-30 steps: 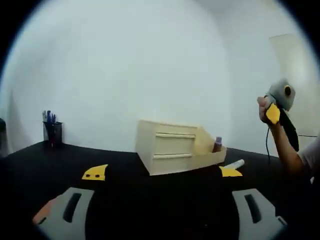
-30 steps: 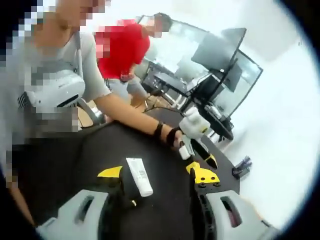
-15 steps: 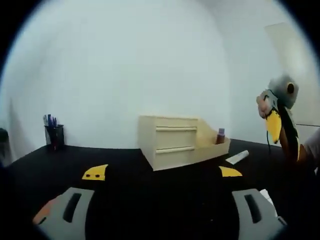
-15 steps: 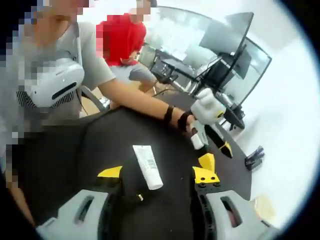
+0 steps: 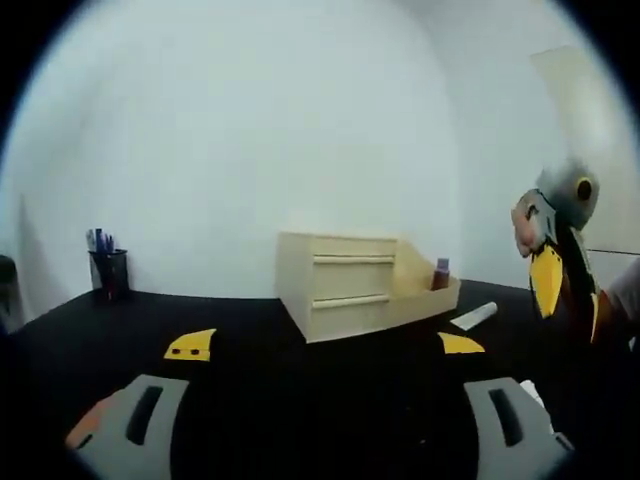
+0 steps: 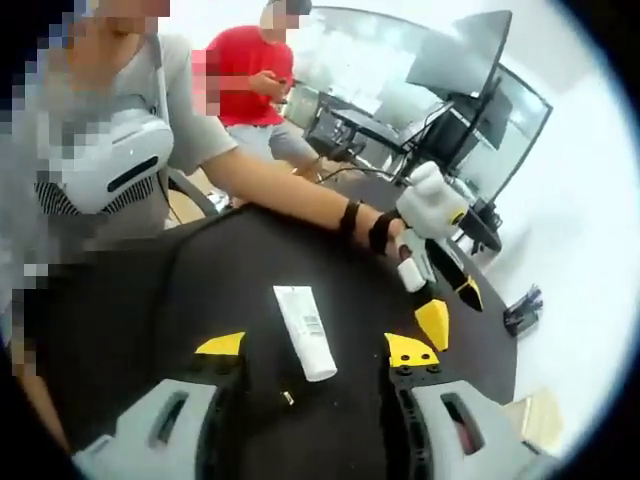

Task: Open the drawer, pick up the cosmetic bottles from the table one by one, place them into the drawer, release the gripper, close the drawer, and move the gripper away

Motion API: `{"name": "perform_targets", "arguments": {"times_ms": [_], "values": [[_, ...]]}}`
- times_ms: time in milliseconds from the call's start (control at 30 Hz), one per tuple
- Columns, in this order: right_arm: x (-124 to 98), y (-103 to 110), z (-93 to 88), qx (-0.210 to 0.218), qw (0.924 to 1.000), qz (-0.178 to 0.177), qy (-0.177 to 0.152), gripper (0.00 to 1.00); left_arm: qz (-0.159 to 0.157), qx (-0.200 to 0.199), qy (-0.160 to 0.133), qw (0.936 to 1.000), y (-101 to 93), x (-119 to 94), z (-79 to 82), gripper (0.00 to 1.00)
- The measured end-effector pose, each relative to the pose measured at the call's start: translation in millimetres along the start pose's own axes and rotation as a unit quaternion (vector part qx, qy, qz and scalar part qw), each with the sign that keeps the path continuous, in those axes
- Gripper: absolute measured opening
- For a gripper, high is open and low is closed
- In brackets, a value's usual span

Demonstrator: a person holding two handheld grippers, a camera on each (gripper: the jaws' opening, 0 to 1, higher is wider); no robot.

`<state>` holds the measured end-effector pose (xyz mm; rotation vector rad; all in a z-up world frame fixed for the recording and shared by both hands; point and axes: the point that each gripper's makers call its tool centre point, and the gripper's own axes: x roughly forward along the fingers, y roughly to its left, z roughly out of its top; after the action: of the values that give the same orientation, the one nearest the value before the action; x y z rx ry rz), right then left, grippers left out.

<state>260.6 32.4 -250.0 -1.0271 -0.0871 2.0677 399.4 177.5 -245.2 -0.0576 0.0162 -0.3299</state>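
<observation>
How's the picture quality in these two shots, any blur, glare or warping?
Left gripper view: soft overall, the drawer unit and pen cup lack crisp edges, and the table is nearly black. Right gripper view: the white tube is fairly sharp, the bright background washes out, and fisheye bending curves the monitors.

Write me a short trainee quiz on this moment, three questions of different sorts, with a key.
1. True or false: the drawer of the beige drawer unit stands open, with a bottle in it.
2. Multiple choice: in the right gripper view, the white tube lies A) flat on the black table, B) in the drawer, C) on the floor.
3. Fill in: the jaws of the right tool are ____ (open or shut).

Key: 1 true; 2 A; 3 open.
</observation>
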Motion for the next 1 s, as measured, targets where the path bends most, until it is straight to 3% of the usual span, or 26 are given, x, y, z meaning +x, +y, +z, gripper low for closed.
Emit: {"name": "perform_targets", "arguments": {"times_ms": [200,400,533,600,667,767,833,933,1000], "values": [[10,-6,-7.9,0.005,1.0,-0.006,0.004,0.47,-0.001,0.001,-0.001,1.0,2.5,0,2.2,0.81],[22,-6,-23.2,0.031,0.9991,0.013,0.024,0.4,0.009,0.024,0.012,0.9996,4.0,-5,5.5,0.81],[29,-10,-29.9,0.043,0.9988,0.014,0.022,0.38,-0.007,0.08,0.075,0.994,-17.0,-24,2.5,0.64],[30,-9,-34.2,0.048,0.9985,0.018,0.021,0.38,-0.007,0.049,0.07,0.9963,-22.4,-31,6.9,0.65],[30,-11,-41.3,0.056,0.9979,0.017,0.027,0.37,-0.013,0.021,0.048,0.9986,-30.1,-41,15.7,0.66],[28,-12,-43.1,0.061,0.9978,0.019,0.02,0.36,-0.012,0.021,0.041,0.9989,-43.1,-61,20.7,0.68],[27,-14,-40.7,0.069,0.9974,0.019,0.007,0.35,-0.008,0.03,0.05,0.9983,-51.2,-73,17.2,0.68],[27,-14,-37.5,0.073,0.9971,0.022,-0.006,0.34,-0.008,0.089,0.053,0.9946,-65.6,-87,13.0,0.69],[28,-14,-39.6,0.066,0.9974,0.029,-0.002,0.33,-0.014,0.094,0.063,0.9935,-75.7,-96,9.8,0.68]]}}
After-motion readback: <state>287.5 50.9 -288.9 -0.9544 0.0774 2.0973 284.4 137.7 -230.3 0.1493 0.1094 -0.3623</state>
